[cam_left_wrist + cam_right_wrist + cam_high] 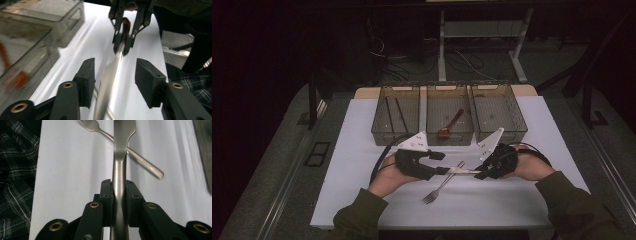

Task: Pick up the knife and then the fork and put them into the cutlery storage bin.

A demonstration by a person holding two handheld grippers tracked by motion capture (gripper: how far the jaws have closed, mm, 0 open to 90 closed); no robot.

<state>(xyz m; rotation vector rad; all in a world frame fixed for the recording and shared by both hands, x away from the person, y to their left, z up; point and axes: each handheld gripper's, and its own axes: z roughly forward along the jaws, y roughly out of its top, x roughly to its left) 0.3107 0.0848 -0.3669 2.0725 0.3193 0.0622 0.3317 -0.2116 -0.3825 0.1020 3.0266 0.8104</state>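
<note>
Okay, starting big: got a white table (362,200) under everything, seen from the high view. Then three see-through bins in a row along its far edge: left bin (396,131), middle bin (449,136), right bin (500,134).

Next, two hands coming in from the near side, each wrapped around a gripper, tips pointed at each other near the middle of the table.

Right gripper (119,195): clamped tight on the knife (120,170), pads squeezing the handle from both sides, blade sticking straight out toward the other gripper.

Left gripper (117,75): jaws standing apart, not pressing on anything. Got the knife blade running right between them though, clear of both pads judging by the left gripper view.

So, knife up off the table, held roughly level between the two grippers, in front of the middle bin and well short of it.

Below it, a fork (439,187) lying flat on the table, slanted, tines toward the near edge, handle end passing under the knife.

Smaller stuff: reddish-brown spoon (451,125) lying in the middle bin, two thin dark sticks (392,114) side by side in the left bin. Right bin contents: too dim to make out.
</note>
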